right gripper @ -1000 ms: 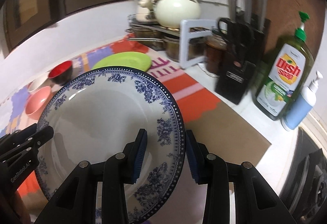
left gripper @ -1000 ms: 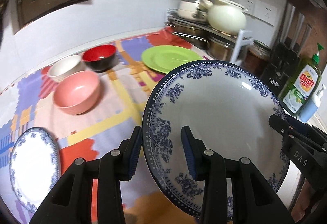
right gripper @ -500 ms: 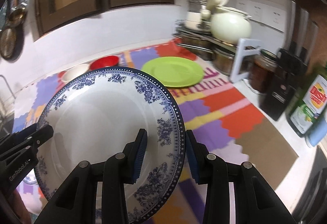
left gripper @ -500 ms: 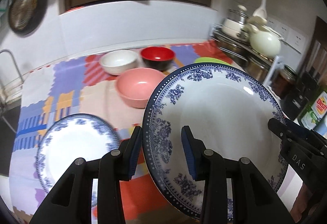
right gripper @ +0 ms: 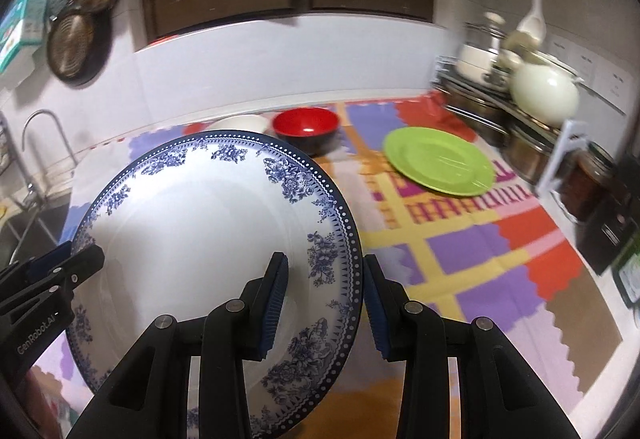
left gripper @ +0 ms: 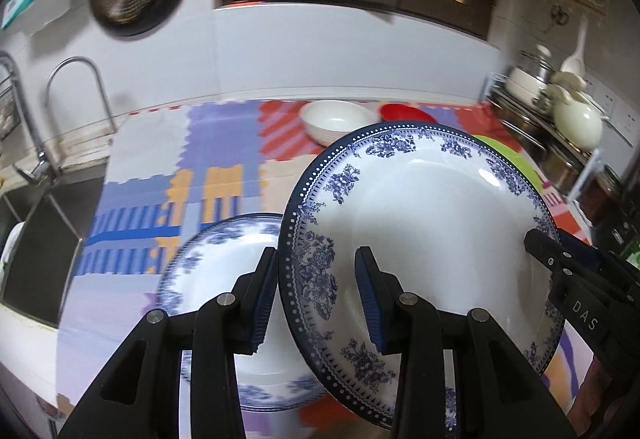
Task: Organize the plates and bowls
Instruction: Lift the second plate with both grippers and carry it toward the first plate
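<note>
Kitchen bench (right gripper: 500, 279) under bright patchwork mat; both my hand-held grippers, left (left gripper: 316, 295) and right (right gripper: 324, 299), clamped on big blue-flowered plate (left gripper: 432, 223), carried above matching plate (left gripper: 224, 271). Risk: uneven pull tilts it, rim slips, chips plate below.

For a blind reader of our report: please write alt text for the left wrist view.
Both grippers, left and right, hold a blue-and-white plate by opposite rims above a matching plate on a colourful mat. Behind stand a white bowl and a red bowl.
</note>
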`<action>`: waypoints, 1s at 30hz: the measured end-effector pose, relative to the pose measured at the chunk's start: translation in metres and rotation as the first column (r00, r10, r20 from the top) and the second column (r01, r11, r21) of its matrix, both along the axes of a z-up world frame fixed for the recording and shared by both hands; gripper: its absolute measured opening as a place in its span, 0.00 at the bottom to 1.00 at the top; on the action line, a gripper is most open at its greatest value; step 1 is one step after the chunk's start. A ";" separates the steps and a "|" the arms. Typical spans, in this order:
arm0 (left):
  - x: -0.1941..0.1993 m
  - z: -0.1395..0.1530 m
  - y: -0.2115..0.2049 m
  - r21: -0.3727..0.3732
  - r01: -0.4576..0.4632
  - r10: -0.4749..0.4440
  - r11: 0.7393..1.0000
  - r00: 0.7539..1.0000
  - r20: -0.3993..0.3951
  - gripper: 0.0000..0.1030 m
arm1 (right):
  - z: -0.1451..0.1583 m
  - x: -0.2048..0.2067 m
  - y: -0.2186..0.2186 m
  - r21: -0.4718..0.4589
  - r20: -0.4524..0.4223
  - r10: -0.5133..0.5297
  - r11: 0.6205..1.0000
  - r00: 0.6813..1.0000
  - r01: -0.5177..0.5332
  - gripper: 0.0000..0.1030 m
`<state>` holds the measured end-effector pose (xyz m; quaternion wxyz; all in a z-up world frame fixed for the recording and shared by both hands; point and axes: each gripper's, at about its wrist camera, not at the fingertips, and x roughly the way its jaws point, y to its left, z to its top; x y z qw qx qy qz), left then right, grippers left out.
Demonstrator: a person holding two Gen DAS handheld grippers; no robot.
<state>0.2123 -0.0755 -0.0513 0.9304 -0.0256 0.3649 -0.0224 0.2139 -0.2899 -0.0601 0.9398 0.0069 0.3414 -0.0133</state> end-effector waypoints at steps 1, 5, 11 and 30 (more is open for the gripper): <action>0.000 0.000 0.006 0.001 -0.011 0.011 1.000 1.000 -0.001 0.38 | 0.000 0.001 0.007 0.001 -0.001 0.011 1.000 1.000 -0.011 0.37; 0.001 -0.005 0.032 0.000 -0.059 0.059 0.998 0.998 -0.013 0.38 | -0.002 0.010 0.034 -0.004 -0.006 0.063 0.998 0.998 -0.063 0.37; 0.002 -0.016 0.069 0.006 -0.124 0.124 0.992 0.991 -0.039 0.38 | -0.013 0.025 0.075 -0.001 -0.032 0.135 0.991 0.990 -0.135 0.37; 0.026 -0.079 0.129 0.027 -0.178 0.180 0.984 0.961 -0.211 0.38 | -0.071 0.062 0.152 -0.027 -0.172 0.228 0.971 0.958 -0.236 0.37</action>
